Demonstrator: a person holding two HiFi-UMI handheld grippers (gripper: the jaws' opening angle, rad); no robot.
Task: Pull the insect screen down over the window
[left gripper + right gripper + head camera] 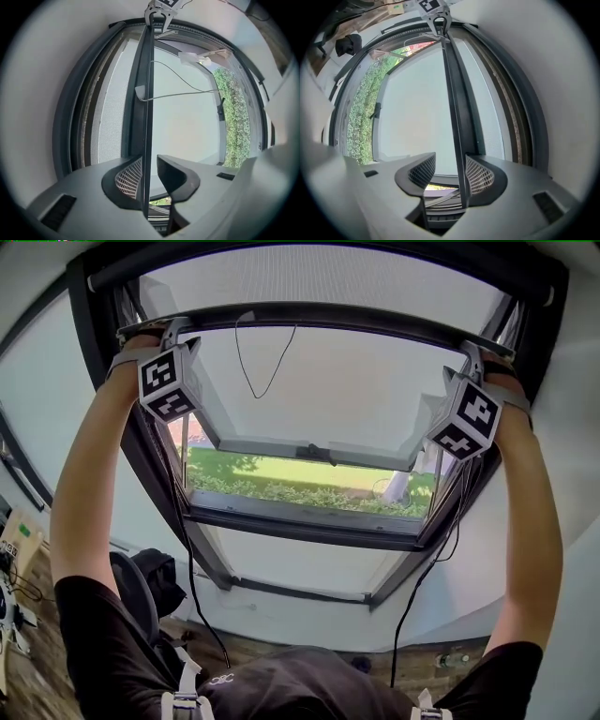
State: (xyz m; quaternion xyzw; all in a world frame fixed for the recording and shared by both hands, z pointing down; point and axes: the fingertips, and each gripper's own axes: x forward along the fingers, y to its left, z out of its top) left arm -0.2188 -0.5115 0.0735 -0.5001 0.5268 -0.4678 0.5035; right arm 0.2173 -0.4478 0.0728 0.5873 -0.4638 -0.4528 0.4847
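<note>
The insect screen (319, 277) is covering only the 12 o'clock strip of the window frame (300, 519), and its pull bar (309, 317) is spanning edge to edge. The left gripper (151, 176) and right gripper (452, 174) are straddling the bar with their jaws apart, unclamped. The opening toward 6 o'clock is lying uncovered.

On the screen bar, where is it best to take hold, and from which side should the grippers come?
Take the bar near both ends, one gripper each, jaws astride its thin edge from the room side. It is long and thin, so end grips should keep it level, and the cord hangs mid-bar.
</note>
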